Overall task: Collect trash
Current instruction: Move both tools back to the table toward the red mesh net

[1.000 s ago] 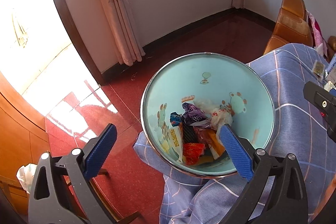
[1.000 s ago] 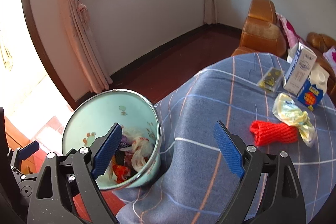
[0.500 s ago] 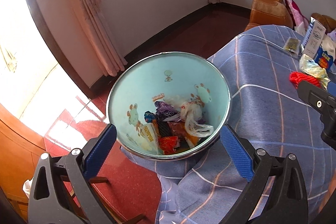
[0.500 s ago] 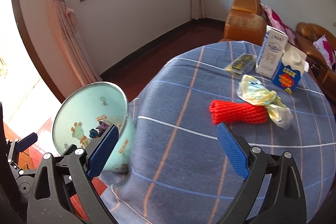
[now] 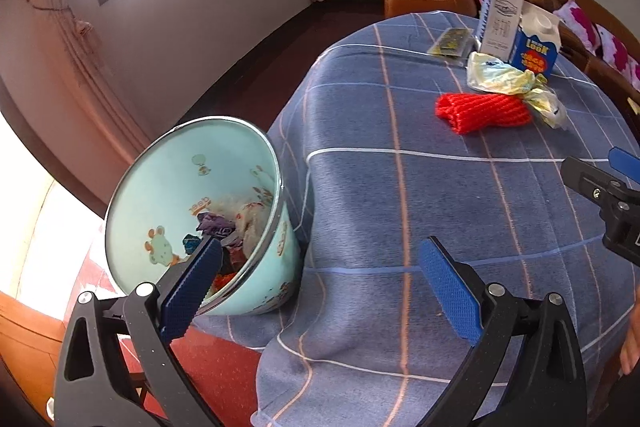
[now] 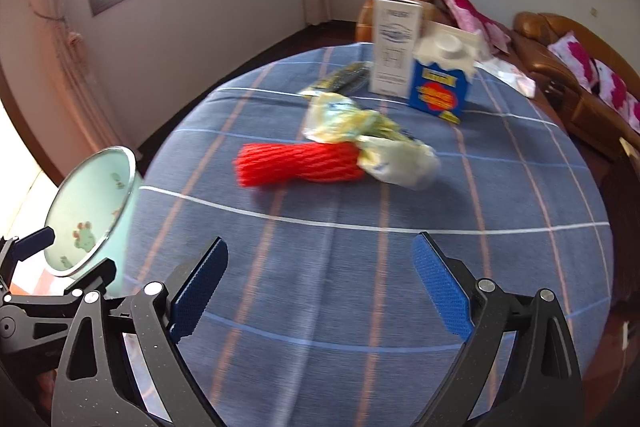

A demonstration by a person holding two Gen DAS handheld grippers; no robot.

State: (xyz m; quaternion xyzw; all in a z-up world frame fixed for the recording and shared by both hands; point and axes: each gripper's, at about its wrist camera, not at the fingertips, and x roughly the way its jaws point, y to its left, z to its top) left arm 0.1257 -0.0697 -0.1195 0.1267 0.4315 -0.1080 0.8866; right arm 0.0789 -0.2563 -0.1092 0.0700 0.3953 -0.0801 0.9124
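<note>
— What are the two tools doing?

— Both are spread wide with nothing between the blue pads. The left gripper [image 5: 324,277] hovers over the near edge of the checked blue tablecloth [image 5: 360,195]; the right gripper [image 6: 320,287] hangs above the cloth farther in.

— Where is the trash?

— Some sits already in the pale green bin [image 5: 160,195], tilted, just ahead and to the left of the left gripper, its outer wall touching the hanging cloth. Crumpled wrappers [image 5: 224,231] lie at its bottom. Its inside shows cartoon animals; there is a small orange word on the wall that I cannot make out.

— And on the table?

— Straight ahead of the right gripper lies a red foam net sleeve [image 6: 296,163], and touching its right end a crumpled yellowish plastic bag [image 6: 372,135]. Beyond them stands a blue carton [image 6: 440,87] with a white cap; its yellow lettering reads "Look" in the left view. Just left of it stands a taller white carton [image 6: 394,47] with print too fine to read, and a dark flat packet [image 6: 344,79] lies left of that.

— Anything else?

— A brown leather sofa [image 6: 568,67] with pink-patterned cushions behind the table.
</note>
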